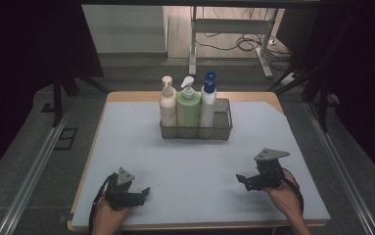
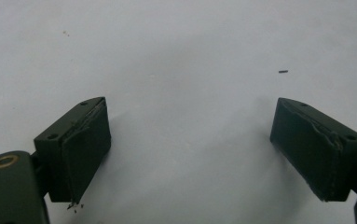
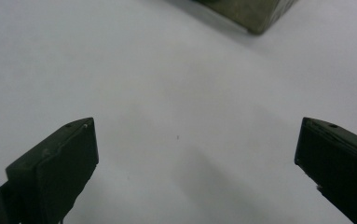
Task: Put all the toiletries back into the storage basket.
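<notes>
From the high view, both hands rest at the near edge of the desk [image 1: 126,132]. The left tool [image 1: 145,191] and the right tool [image 1: 240,178] sit low over the pale mat, each with its tips turned inward toward the other. Well ahead of both, about midway between them, stands a wire basket [image 1: 222,119] holding three pump bottles upright in a row: a cream bottle [image 1: 167,105], a green bottle [image 1: 188,108] and a white bottle [image 1: 207,105] with a blue pump. The space in the basket past the white bottle looks free.

In the left gripper view, the left tool [image 2: 190,140] has its jaws wide apart with bare mat between them and nothing held.

In the right gripper view, the right tool [image 3: 197,158] is likewise spread and empty. A corner of the basket [image 3: 255,11] shows far ahead of it, up and a little to its right.

I'd judge this to be the resting stage, with no reach begun. The next move calls for one tool to travel forward to the basket, come in above the rim, and close on a bottle's neck or body without knocking its neighbours.
</notes>
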A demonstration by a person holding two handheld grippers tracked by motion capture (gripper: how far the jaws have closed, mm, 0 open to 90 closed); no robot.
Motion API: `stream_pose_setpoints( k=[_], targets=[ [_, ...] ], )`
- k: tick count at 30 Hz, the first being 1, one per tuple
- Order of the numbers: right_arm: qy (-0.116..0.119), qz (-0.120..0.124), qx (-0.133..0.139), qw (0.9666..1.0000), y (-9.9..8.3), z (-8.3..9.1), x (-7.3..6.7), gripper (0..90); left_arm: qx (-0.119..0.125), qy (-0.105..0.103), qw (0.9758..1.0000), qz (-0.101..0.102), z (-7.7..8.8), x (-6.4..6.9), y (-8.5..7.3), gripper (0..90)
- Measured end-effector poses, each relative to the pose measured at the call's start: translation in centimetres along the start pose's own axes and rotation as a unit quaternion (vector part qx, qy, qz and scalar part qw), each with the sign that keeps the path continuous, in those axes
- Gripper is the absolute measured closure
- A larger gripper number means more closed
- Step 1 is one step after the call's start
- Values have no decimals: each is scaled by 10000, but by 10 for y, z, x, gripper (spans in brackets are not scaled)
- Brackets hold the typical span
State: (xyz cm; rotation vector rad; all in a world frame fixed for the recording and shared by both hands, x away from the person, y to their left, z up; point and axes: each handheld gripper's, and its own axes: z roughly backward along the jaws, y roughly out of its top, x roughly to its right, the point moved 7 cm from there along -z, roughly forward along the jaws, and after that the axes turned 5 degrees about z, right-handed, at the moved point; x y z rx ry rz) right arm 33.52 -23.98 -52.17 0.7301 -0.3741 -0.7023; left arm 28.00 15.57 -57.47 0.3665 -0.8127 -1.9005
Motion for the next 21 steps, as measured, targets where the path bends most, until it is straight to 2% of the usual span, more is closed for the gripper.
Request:
stream_pose_setpoints(
  k=[10, 15, 17, 21],
  targets=[
    [69, -152, -283, 9995, -33, -17, -4, 0, 4, 0, 10000, 1, 0, 0, 0, 120],
    [-16, -137, -394, 9991, -45, -23, -3, 0, 4, 0, 10000, 0, 0, 0, 0, 120],
    [-31, -200, -264, 9994, -46, -24, -3, 0, 3, 2, 10000, 0, 0, 0, 0, 120],
    [-58, -183, -258, 9995, -47, -24, -4, 0, -3, 11, 10000, -9, 0, 0, 0, 120]
  ],
)
